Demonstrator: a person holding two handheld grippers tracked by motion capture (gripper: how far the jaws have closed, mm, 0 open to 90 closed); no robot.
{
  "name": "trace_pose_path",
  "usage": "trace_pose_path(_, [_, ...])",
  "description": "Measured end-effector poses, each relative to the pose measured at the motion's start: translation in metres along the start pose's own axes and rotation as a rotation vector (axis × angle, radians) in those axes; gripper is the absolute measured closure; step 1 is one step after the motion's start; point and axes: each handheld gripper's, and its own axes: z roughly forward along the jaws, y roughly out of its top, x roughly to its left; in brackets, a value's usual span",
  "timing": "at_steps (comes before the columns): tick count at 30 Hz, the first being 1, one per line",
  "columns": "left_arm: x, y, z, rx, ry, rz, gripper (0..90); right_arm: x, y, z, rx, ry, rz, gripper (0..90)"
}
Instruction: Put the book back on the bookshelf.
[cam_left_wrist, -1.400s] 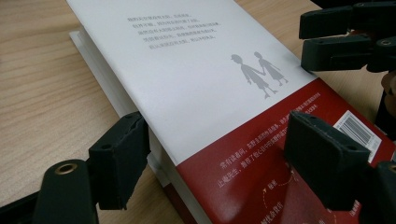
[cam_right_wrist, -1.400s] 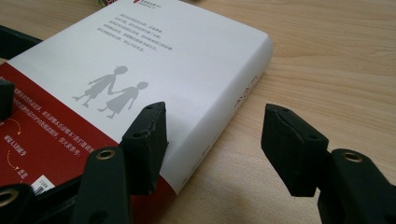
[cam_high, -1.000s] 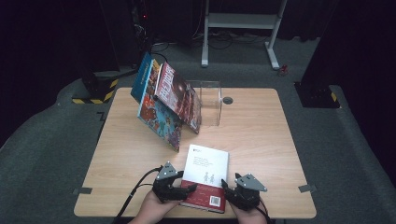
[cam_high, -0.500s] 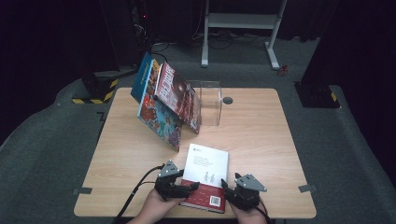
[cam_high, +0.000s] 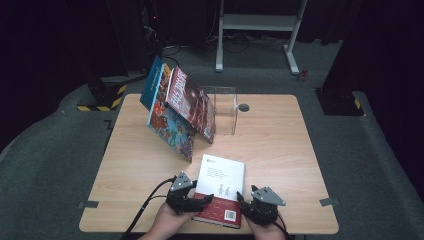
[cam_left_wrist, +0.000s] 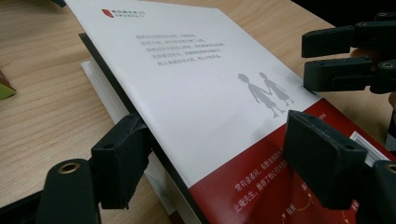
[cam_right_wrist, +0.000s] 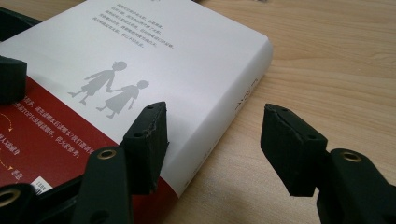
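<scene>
A thick book (cam_high: 220, 178) with a white cover and a red lower band lies flat near the table's front edge. My left gripper (cam_high: 202, 201) is at its left edge. In the left gripper view the jaws (cam_left_wrist: 222, 163) straddle that edge of the book (cam_left_wrist: 196, 84), one jaw down by the page block and the other over the red band. They have just been opening and do not press on it. My right gripper (cam_high: 243, 203) stands open at the spine side. In the right gripper view (cam_right_wrist: 217, 149), one jaw is over the book's corner (cam_right_wrist: 154, 51) and the other over bare wood.
Two colourful books (cam_high: 172, 122) lean against a clear plastic stand (cam_high: 226, 107) at the back of the wooden table (cam_high: 280, 145), next to a round cable hole (cam_high: 243, 107). Cables trail off the front edge. Dark floor and a white frame lie beyond.
</scene>
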Motion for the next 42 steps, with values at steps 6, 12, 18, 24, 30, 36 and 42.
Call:
trace_pose_path(6, [0.0, 0.001, 0.001, 0.0, -0.004, -0.004, 23.9, 0.0, 0.0, 0.001, -0.006, -0.003, 0.006, 41.2])
trace_pose_path(12, [0.005, 0.002, 0.002, -0.013, -0.036, -0.026, 28.6, 0.001, -0.001, 0.0, -0.01, 0.001, 0.002, 41.6])
trace_pose_path(18, [0.004, 0.001, 0.001, -0.057, -0.021, -0.029, 33.9, 0.003, 0.0, 0.0, -0.011, 0.007, -0.01, 41.6])
trace_pose_path(24, [0.001, 0.004, -0.003, -0.08, 0.002, -0.01, 40.3, 0.003, 0.0, 0.0, -0.013, 0.011, -0.007, 41.6])
trace_pose_path(30, [0.003, 0.005, -0.012, -0.149, -0.007, 0.008, 50.9, 0.003, -0.001, -0.001, -0.017, 0.009, -0.007, 41.5])
trace_pose_path(36, [0.003, 0.006, -0.012, -0.136, -0.002, -0.001, 51.9, 0.002, -0.001, -0.001, -0.019, 0.008, -0.001, 41.3])
trace_pose_path(42, [0.007, 0.006, -0.011, -0.107, -0.015, -0.039, 51.7, -0.001, -0.001, -0.002, -0.004, 0.021, 0.019, 38.5])
